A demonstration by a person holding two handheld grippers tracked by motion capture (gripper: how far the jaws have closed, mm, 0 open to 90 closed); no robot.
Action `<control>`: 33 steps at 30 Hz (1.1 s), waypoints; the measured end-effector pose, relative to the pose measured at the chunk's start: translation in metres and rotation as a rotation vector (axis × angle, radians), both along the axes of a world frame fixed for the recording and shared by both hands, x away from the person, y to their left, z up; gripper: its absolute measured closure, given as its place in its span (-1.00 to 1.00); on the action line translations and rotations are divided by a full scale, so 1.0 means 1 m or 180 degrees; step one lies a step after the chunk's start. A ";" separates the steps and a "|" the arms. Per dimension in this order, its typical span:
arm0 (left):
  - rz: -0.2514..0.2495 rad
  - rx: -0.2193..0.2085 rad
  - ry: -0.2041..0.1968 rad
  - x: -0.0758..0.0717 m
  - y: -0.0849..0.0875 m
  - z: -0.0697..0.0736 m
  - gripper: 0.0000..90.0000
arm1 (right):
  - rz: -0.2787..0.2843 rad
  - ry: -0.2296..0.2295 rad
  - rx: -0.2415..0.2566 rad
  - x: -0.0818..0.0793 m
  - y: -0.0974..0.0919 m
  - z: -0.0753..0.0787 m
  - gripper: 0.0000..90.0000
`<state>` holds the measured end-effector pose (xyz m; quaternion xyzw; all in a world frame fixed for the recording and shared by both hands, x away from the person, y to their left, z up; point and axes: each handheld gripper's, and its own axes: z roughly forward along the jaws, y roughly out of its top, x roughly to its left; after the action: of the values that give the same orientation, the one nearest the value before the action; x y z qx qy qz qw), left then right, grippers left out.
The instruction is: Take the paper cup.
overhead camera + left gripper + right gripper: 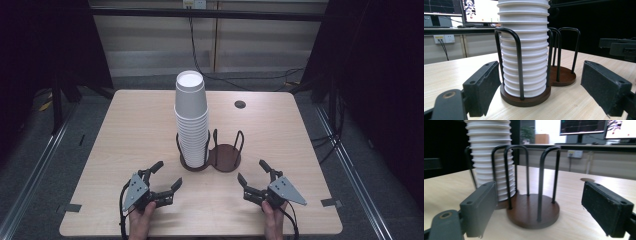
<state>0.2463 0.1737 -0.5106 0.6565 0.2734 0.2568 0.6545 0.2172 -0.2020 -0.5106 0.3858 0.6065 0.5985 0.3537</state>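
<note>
High view: a tall stack of paper cups [191, 117] is seen in the left ring of a double holder [225, 157] at mid-worktop [125, 130].

Both the left claw [167, 176] and right claw [251, 174] are spread, empty, near the holder. The cups are judged light and crushable, best pinched gently at the top cup's wall. The stack's top is cut off in both gripper views.

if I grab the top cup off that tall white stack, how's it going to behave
The stack of cups looks like thin paper, so the top cup is probably light and easily crushed by a hard squeeze. Tightly nested rims may drag the next cup up. The stack towers above the holder and could wobble.
</note>
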 end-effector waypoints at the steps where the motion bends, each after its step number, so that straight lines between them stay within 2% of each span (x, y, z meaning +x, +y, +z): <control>1: -0.0045 0.0010 -0.0004 0.000 0.001 0.000 -0.65 | 0.0065 0.0000 0.0009 -0.001 -0.001 0.000 -0.72; 6: -0.0045 0.0013 -0.0002 0.000 0.001 0.000 -0.65 | -0.0012 0.0020 -0.0008 -0.001 0.000 0.000 -0.72; 10: -0.0046 0.0011 -0.0006 0.000 0.001 0.000 -0.65 | 0.0038 0.0062 0.0041 0.000 -0.002 0.001 -0.71; 12: -0.0048 0.0011 -0.0004 0.000 0.001 0.000 -0.65 | 0.0053 0.0105 0.0048 0.000 -0.003 0.001 -0.65; 13: -0.0048 0.0013 -0.0005 0.000 0.001 0.000 -0.65 | 0.0078 0.0174 0.0072 0.001 -0.002 0.002 -0.64; 16: -0.0047 0.0011 -0.0005 0.000 0.001 0.000 -0.65 | 0.0065 0.0247 0.0044 0.003 -0.001 0.002 -0.69; 17: -0.0043 0.0005 -0.0005 0.000 0.001 0.000 -0.65 | 0.0119 0.0303 0.0025 0.003 0.000 0.003 -0.67; 20: -0.0044 0.0004 -0.0003 0.000 0.001 0.000 -0.65 | 0.0169 0.0329 -0.0021 0.003 0.002 0.004 -0.65; 23: -0.0044 0.0005 -0.0004 0.000 0.001 0.000 -0.65 | 0.0304 0.0315 -0.0049 0.002 0.005 0.008 -0.53; 24: -0.0046 0.0009 -0.0004 0.000 0.001 0.000 -0.65 | 0.0315 0.0354 -0.0051 0.002 0.005 0.009 -0.53; 27: -0.0044 0.0005 -0.0004 0.000 0.001 0.000 -0.65 | 0.0293 0.0333 -0.0106 0.001 0.007 0.010 -0.52; 29: -0.0044 0.0006 -0.0004 0.000 0.001 0.000 -0.65 | 0.0326 0.0485 -0.0112 0.003 0.008 0.013 -0.52; 30: -0.0048 0.0012 -0.0004 0.000 0.001 0.000 -0.65 | 0.0349 0.0507 -0.0102 0.003 0.008 0.014 -0.47; 31: -0.0048 0.0012 -0.0004 0.000 0.001 0.000 -0.65 | 0.0378 0.0522 -0.0097 0.003 0.007 0.015 -0.32; 32: -0.0048 0.0012 -0.0003 0.000 0.001 0.000 -0.65 | 0.0457 0.0543 -0.0081 0.002 0.009 0.020 -0.34; 33: -0.0047 0.0016 0.0000 0.000 0.001 0.000 -0.65 | 0.0456 0.0514 -0.0064 0.002 0.009 0.022 -0.35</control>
<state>0.2467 0.1744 -0.5104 0.6602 0.2679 0.2526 0.6547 0.2196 -0.1929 -0.4889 0.3848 0.6650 0.5831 0.2639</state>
